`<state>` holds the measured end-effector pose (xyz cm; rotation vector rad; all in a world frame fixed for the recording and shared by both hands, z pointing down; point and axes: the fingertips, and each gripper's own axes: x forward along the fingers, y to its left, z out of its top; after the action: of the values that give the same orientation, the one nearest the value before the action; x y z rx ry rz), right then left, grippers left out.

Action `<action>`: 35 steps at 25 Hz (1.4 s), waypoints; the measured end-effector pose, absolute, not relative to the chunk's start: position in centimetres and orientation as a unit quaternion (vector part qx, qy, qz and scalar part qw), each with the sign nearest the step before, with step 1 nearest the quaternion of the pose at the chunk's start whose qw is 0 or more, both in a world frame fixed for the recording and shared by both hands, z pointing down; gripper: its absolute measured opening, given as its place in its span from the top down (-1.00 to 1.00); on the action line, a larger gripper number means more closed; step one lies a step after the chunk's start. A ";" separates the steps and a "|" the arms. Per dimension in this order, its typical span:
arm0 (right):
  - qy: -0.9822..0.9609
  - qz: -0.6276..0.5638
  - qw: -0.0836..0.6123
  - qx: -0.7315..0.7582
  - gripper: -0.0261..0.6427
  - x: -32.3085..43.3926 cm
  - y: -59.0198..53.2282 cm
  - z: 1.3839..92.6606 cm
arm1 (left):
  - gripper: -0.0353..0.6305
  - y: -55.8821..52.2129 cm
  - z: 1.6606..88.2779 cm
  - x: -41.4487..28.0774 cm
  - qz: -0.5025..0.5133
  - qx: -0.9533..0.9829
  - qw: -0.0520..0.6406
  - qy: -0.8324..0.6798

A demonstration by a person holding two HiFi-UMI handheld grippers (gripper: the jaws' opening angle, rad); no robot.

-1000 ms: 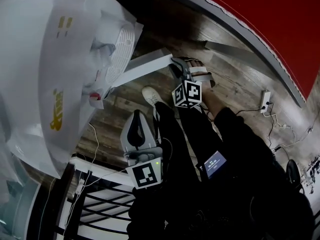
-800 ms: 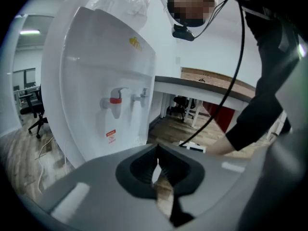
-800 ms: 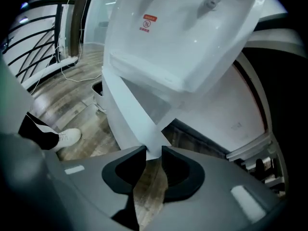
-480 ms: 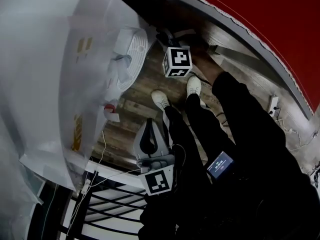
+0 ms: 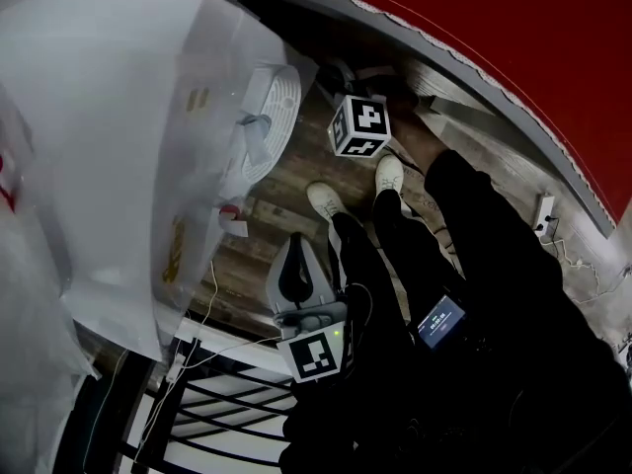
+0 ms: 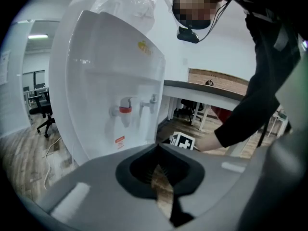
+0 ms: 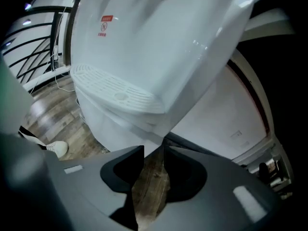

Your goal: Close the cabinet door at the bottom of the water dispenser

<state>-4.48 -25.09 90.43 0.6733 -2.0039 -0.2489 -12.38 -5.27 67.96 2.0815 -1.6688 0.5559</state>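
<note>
Water dispenser — white | red label — unreadable | yellow logo illegible

In the head view the water dispenser fills the left of the frame, and its drip tray juts toward the centre. Bare wooden floor runs as an open strip between the dispenser and the person's shoe and legs at centre. A curved grey ledge closes that strip along the upper right. A black railing blocks the lower left, with a thin cable trailing across the floor just above it. In the right gripper view the floor at lower left lies open up to the shoe.
</note>
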 end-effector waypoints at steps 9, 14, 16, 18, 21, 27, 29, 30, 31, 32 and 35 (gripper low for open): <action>-0.833 -0.014 0.390 0.391 0.92 0.3 -14.4 75.8 | 0.88 -6.7 57.7 -14.1 0.187 0.750 0.135 -0.621; -0.835 -0.006 0.337 0.436 0.92 0.4 -14.1 67.2 | 0.88 -8.0 52.9 -14.7 0.155 0.751 0.098 -0.634; -0.841 0.013 0.313 0.441 0.92 -0.3 -13.3 64.6 | 0.88 -7.8 51.4 -14.8 0.145 0.749 0.090 -0.640; -0.848 0.038 0.287 0.444 0.92 -0.9 -12.6 61.8 | 0.88 -7.6 49.8 -14.6 0.139 0.750 0.081 -0.641; -0.854 0.048 0.253 0.452 0.92 -1.4 -12.2 56.9 | 0.88 -7.9 47.1 -14.5 0.117 0.755 0.072 -0.641; -0.859 0.046 0.179 0.477 0.92 -2.6 -11.6 45.9 | 0.88 -8.6 40.2 -16.3 0.092 0.757 0.038 -0.646; -0.863 0.024 0.155 0.481 0.92 -3.3 -11.6 42.0 | 0.88 -8.7 38.2 -17.3 0.080 0.751 0.035 -0.655; -0.863 0.016 0.138 0.485 0.92 -3.4 -11.5 40.1 | 0.88 -8.6 37.2 -17.6 0.072 0.748 0.035 -0.659; -0.863 0.010 0.117 0.491 0.92 -3.4 -11.4 38.3 | 0.88 -8.5 36.2 -17.7 0.066 0.747 0.035 -0.661; -0.861 0.008 0.093 0.500 0.92 -3.2 -11.2 36.4 | 0.88 -8.4 35.3 -17.7 0.061 0.748 0.032 -0.660; -0.851 -0.002 0.047 0.522 0.92 -2.7 -11.4 31.7 | 0.88 -9.2 32.5 -17.1 0.042 0.755 0.017 -0.655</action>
<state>-2.67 -11.45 31.65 1.5939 -2.5983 -0.0049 -17.09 -9.24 32.48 2.3457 -2.0354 0.1319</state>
